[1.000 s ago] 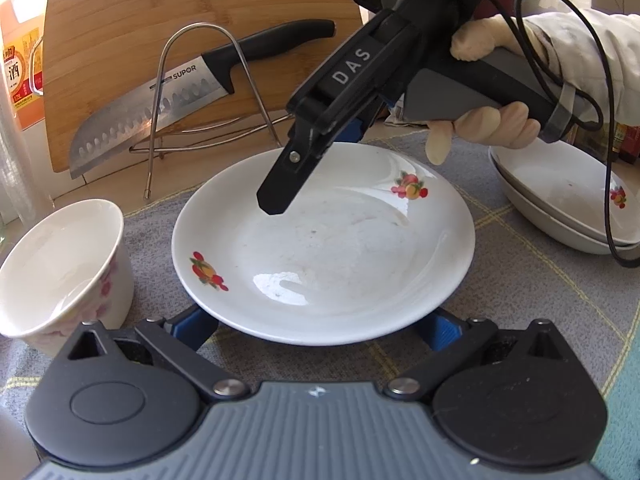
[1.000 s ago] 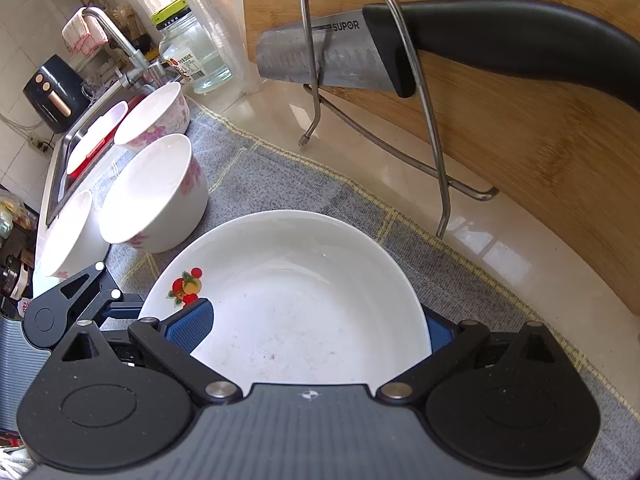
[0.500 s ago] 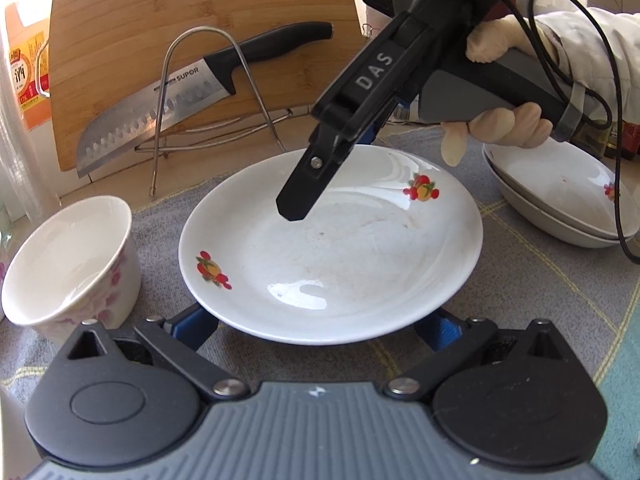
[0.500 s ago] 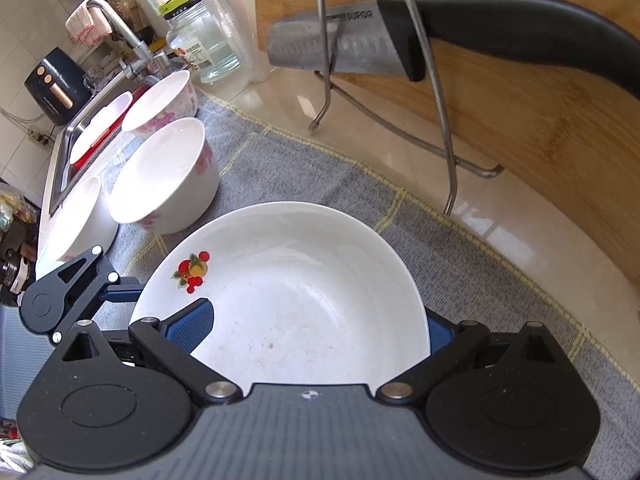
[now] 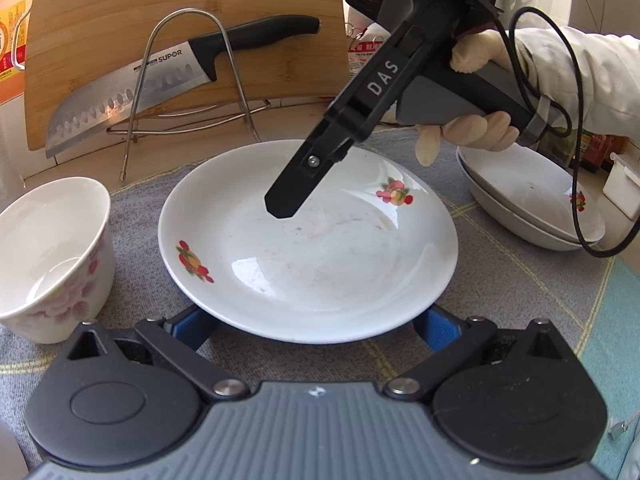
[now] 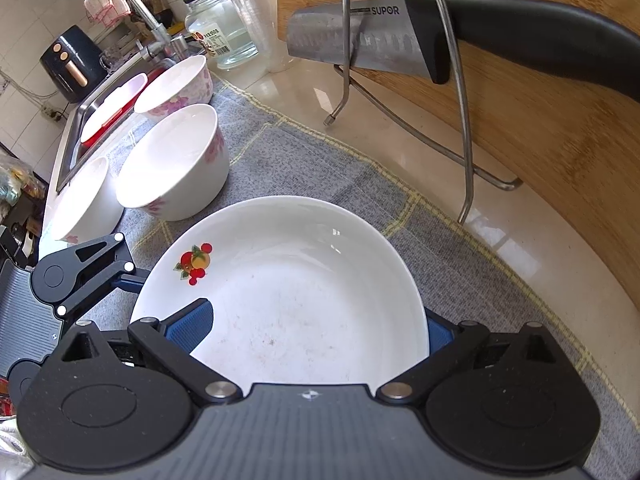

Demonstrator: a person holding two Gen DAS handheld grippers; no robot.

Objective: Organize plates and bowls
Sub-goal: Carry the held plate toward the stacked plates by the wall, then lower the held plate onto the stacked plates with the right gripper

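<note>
A white plate (image 5: 312, 248) (image 6: 288, 280) with fruit prints lies on the grey mat. My left gripper (image 5: 314, 326) is open at the plate's near edge, with both blue fingertips tucked under the rim. My right gripper (image 6: 316, 328) (image 5: 288, 200), held by a gloved hand, is open across the far rim. Its left pad (image 6: 188, 324) hovers over the plate's inside and the other sits outside, below the rim. A floral bowl (image 5: 48, 248) stands left of the plate. Two stacked plates (image 5: 528, 196) sit to the right.
A bamboo cutting board (image 5: 120, 8) leans at the back behind a wire rack (image 5: 240, 92) holding a knife (image 5: 160, 76). Three floral bowls (image 6: 176, 160) stand on the mat near the sink (image 6: 100, 112). A water jar (image 6: 224, 36) stands beyond them.
The right gripper has shifted a little to the right over the plate. The left camera has tilted up slightly. The plate stays where it was and both grippers remain open.
</note>
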